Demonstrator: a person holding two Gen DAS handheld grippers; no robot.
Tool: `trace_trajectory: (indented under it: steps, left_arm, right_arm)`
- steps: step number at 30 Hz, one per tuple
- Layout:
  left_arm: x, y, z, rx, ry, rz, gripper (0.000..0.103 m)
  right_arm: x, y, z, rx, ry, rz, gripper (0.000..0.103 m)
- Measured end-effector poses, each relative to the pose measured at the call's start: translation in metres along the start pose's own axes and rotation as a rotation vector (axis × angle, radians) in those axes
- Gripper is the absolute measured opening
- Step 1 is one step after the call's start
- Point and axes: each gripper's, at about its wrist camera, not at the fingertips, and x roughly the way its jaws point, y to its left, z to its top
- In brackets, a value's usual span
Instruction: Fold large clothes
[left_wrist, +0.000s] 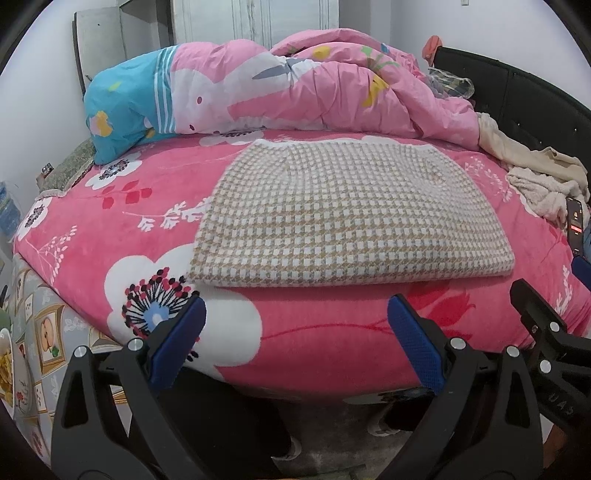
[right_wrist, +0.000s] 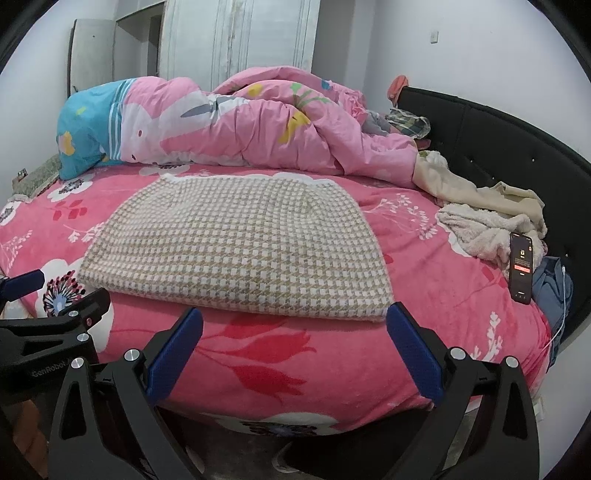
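The left gripper (left_wrist: 295, 314) is built of glossy black plastic arms with triangular cut-outs, joined by round silver screw heads. Its 2 fingers (left_wrist: 415, 343) carry royal-blue pads with a fine dimpled texture. The right gripper (right_wrist: 295, 325) has the same make: black arms, silver screws, 2 blue textured pads (right_wrist: 173, 354). In the right wrist view the other tool's black body at the left edge bears white lettering reading "GenRobot". Grey letters, partly legible, mark the black body at the right edge of the left wrist view.
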Motion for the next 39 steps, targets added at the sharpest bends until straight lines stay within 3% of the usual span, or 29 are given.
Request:
trace_trajectory:
  steps: [39]
  left_arm:
    - [0.0052,0.0070,0.0012,0.005,0.005,0.001,0.095]
  right_arm:
    - [0.0013,0.0040,0.0042,-0.045,-0.006,0.004,0.097]
